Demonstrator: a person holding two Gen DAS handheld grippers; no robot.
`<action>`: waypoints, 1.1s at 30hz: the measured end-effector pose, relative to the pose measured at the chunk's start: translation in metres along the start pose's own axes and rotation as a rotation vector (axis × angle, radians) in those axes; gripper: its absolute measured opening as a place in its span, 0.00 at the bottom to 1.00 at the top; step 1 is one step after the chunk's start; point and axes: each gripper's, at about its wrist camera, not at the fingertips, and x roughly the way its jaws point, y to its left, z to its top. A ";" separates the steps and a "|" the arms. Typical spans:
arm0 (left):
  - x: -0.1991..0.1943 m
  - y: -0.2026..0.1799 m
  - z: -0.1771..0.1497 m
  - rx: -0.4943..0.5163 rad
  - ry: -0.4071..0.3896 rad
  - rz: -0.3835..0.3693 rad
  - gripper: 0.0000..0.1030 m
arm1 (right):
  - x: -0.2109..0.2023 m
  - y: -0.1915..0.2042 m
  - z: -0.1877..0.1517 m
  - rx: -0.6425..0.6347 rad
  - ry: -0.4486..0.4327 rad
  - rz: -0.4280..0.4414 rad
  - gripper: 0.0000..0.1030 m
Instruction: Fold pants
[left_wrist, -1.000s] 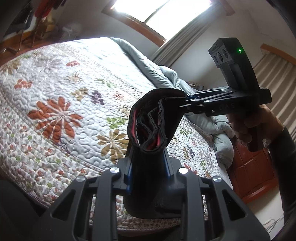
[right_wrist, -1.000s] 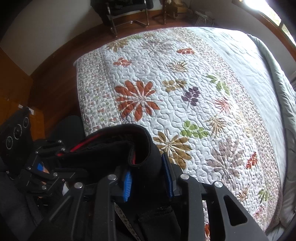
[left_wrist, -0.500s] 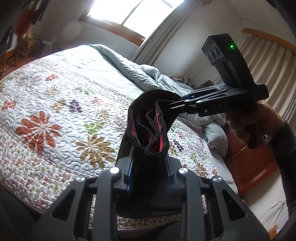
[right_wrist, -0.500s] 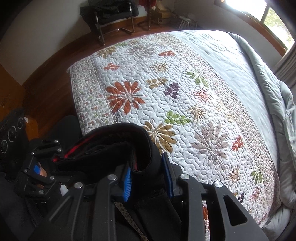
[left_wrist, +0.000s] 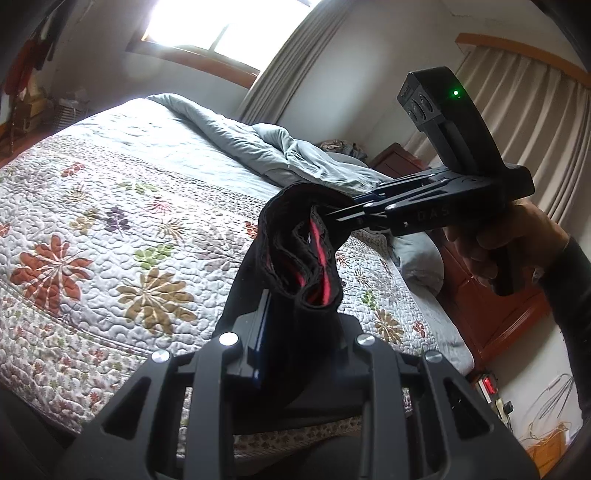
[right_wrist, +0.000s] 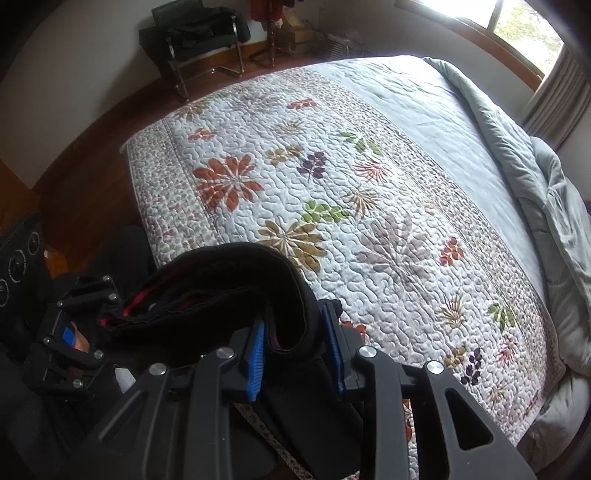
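Black pants (left_wrist: 291, 251) with red stripes hang bunched in the air in front of the bed, held at the waistband from both ends. My left gripper (left_wrist: 295, 325) is shut on one end of the band, its blue pads hidden by cloth. In the left wrist view my right gripper (left_wrist: 332, 210) pinches the far end, a hand gripping its handle. In the right wrist view the right gripper (right_wrist: 295, 343) is shut on the thick black fold of the pants (right_wrist: 236, 291), and the left gripper (right_wrist: 107, 314) clamps the other end at lower left.
The bed carries a white quilt (right_wrist: 332, 192) with flower prints, and a rumpled grey duvet (right_wrist: 546, 206) lies along its far side. A dark chair (right_wrist: 195, 37) stands by the wall. A red-brown wooden cabinet (left_wrist: 491, 310) stands right of the bed, with curtains (left_wrist: 532, 122) behind it.
Both grippers have carried the pants sideways along the bed and a little upward. The quilt's flowers slid across both views and the duvet side came into view. Both grips held.
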 end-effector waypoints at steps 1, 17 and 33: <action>0.002 -0.003 -0.001 0.004 0.002 -0.002 0.24 | -0.001 -0.002 -0.003 0.005 -0.002 -0.003 0.28; 0.025 -0.043 -0.017 0.073 0.026 -0.034 0.24 | -0.014 -0.028 -0.050 0.071 -0.013 -0.041 0.27; 0.066 -0.067 -0.039 0.115 0.085 -0.051 0.24 | 0.004 -0.056 -0.091 0.136 0.004 -0.031 0.22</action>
